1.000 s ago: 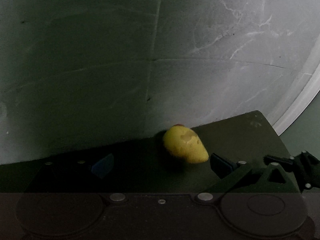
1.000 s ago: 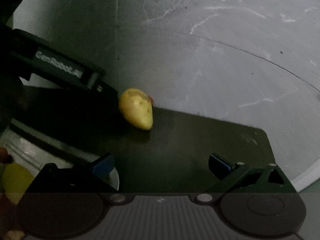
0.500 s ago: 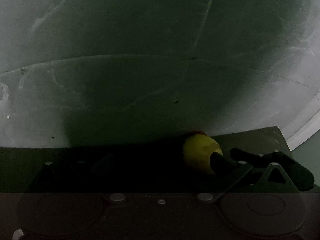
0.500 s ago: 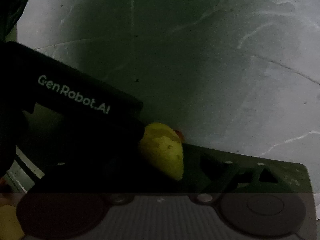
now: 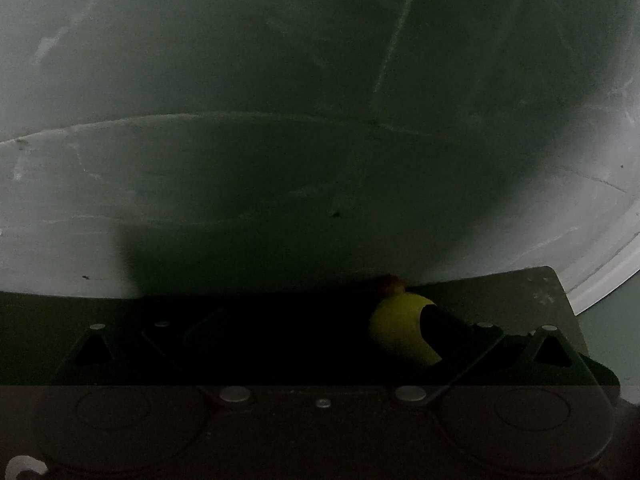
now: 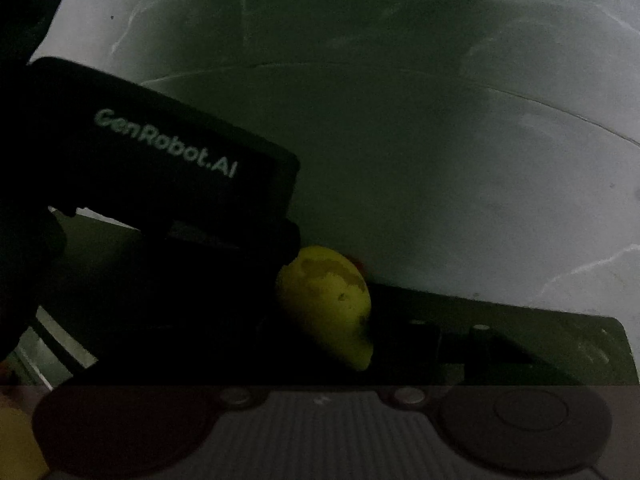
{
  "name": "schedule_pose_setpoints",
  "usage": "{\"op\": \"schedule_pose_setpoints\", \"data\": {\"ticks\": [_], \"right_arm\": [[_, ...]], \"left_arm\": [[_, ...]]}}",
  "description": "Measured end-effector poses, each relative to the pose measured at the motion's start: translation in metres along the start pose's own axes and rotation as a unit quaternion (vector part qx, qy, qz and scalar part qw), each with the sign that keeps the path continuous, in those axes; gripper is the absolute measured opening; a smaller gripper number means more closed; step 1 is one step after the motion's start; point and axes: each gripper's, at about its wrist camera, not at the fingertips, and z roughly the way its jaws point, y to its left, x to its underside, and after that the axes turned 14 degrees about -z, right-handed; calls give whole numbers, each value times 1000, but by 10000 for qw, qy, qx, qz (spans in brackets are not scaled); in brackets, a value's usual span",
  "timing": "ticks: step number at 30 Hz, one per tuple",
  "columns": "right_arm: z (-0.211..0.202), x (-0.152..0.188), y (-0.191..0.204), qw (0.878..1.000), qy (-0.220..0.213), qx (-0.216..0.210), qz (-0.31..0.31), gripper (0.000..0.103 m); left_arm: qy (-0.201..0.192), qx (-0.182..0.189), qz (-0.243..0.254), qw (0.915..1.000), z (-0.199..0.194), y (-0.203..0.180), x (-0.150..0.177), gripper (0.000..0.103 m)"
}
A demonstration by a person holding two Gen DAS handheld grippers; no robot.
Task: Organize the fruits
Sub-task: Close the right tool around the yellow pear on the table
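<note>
A yellow, pear-shaped fruit (image 5: 400, 328) lies on a dark mat (image 5: 532, 284) over a pale marbled surface. My left gripper (image 5: 320, 328) is open and low over the mat. The fruit sits inside the jaws against the right finger (image 5: 444, 332); the left finger is barely visible in shadow. In the right wrist view the same fruit (image 6: 328, 300) lies just beyond the left gripper's black housing (image 6: 180, 160). My right gripper (image 6: 320, 340) is open, with its right finger (image 6: 428, 332) close beside the fruit and its left finger lost in the dark.
A small reddish thing (image 5: 388, 282) shows behind the fruit. Another yellow fruit (image 6: 16, 440) and a pale metal-looking edge (image 6: 52, 344) sit at the lower left. A white strip (image 5: 616, 276) borders the marbled surface on the right. The scene is very dim.
Both grippers have come in lower and closer to the yellow fruit, which now sits against the left gripper's right finger. The views have darkened, and the left gripper's housing looms larger in the right wrist view.
</note>
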Motion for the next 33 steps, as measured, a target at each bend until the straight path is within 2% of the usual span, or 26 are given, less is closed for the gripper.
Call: {"op": "schedule_pose_setpoints", "data": {"ticks": [5, 10, 16, 23, 25, 33], "right_arm": [[-14, 15, -9, 9998, 98, 137, 48, 57], [-26, 27, -18, 9992, 183, 285, 223, 57], [-31, 39, -28, 9985, 197, 341, 371, 57], [-30, 40, -24, 9983, 173, 345, 441, 57], [-28, 27, -29, 9982, 165, 344, 459, 57], [-34, 31, -29, 9981, 117, 356, 493, 57]], "left_arm": [[89, 58, 38, 9999, 14, -9, 2, 101], [129, -17, 92, 9999, 37, -26, -3, 95], [123, -189, 112, 9997, 47, -39, 5, 82], [6, -390, 31, 9992, 54, -47, 8, 59], [-31, -401, 3, 9992, 55, -48, 7, 53], [-52, -335, -21, 9994, 55, -49, 9, 37]]}}
